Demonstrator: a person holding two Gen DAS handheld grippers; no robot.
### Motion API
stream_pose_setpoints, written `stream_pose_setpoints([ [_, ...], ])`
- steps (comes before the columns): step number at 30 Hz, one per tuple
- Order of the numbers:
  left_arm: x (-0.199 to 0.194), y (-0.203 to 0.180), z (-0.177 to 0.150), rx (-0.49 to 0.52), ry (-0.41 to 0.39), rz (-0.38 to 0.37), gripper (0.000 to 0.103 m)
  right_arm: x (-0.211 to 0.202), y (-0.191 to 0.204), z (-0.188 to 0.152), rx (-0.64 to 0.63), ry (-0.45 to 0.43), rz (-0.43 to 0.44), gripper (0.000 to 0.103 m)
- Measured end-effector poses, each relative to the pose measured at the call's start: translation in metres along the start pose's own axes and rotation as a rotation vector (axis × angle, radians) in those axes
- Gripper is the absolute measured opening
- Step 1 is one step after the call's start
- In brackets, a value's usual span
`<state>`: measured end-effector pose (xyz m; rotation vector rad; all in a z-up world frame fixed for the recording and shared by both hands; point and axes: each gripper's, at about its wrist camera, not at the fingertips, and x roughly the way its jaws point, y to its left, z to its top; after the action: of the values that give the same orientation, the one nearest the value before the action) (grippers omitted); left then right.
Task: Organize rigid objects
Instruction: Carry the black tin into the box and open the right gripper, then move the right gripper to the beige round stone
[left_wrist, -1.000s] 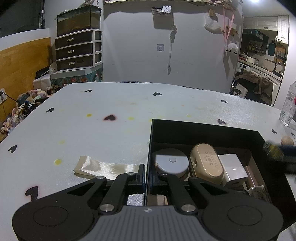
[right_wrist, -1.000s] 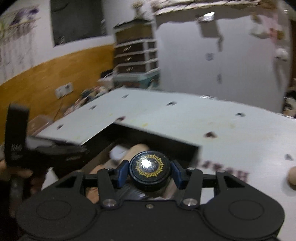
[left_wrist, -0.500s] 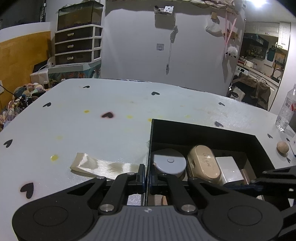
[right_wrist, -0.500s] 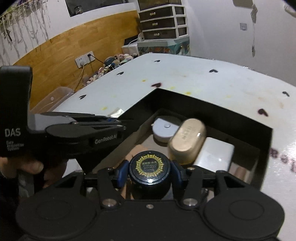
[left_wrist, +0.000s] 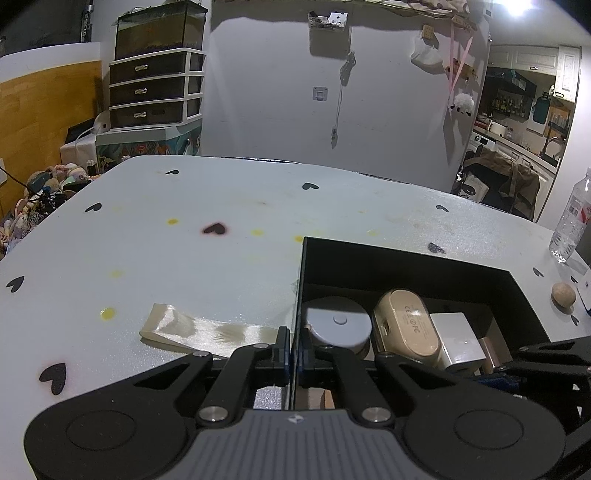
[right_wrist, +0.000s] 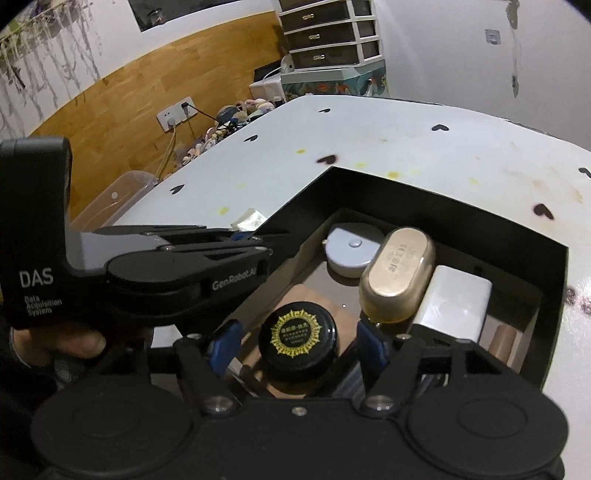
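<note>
A black box (left_wrist: 406, 258) sits on the white table and holds a grey round case (left_wrist: 338, 326), a beige oval case (left_wrist: 406, 326) and a white block (left_wrist: 456, 341). My left gripper (left_wrist: 294, 349) is shut on the box's left wall. My right gripper (right_wrist: 299, 343) is open inside the box; its jaws stand apart on either side of a black jar with a gold-patterned lid (right_wrist: 297, 338), which rests on the box floor. The box (right_wrist: 424, 188), the grey case (right_wrist: 351, 249), the beige case (right_wrist: 399, 269) and the white block (right_wrist: 456, 301) also show in the right wrist view.
A strip of shiny tape (left_wrist: 207, 328) lies on the table left of the box. A small wooden ball (left_wrist: 563, 294) and a water bottle (left_wrist: 570, 219) stand at the right edge. The left gripper's body (right_wrist: 147, 266) reaches in over the box's left wall.
My right gripper came down into the box with the black jar and opened, letting the jar go on the box floor. My left gripper stays shut on the box wall.
</note>
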<state>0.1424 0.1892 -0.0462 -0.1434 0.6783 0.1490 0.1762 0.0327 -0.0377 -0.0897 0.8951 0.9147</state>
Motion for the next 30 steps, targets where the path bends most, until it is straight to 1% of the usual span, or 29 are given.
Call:
stream_pose_setpoints([
  [6,0.0,0.0,0.0,0.0,0.0,0.0,0.003,-0.002,-0.004,0.0,0.018,-0.005,-0.014,0.072],
  [12,0.0,0.0,0.0,0.0,0.0,0.0,0.003,-0.008,-0.007,-0.002,0.029,-0.019,-0.024,0.077],
  [14,0.0,0.0,0.0,0.001,0.0,0.0,0.003,-0.01,-0.007,-0.002,0.031,-0.024,-0.026,0.079],
  [19,0.0,0.0,0.0,0.0,0.001,-0.001,0.003,-0.02,-0.007,-0.003,0.014,-0.044,-0.019,0.09],
  [24,0.0,0.0,0.0,-0.001,0.0,0.0,0.003,-0.039,-0.019,-0.002,0.013,-0.096,-0.076,0.092],
  [30,0.0,-0.001,0.0,0.0,0.0,0.004,0.003,-0.059,-0.044,0.003,0.041,-0.161,-0.164,0.1],
])
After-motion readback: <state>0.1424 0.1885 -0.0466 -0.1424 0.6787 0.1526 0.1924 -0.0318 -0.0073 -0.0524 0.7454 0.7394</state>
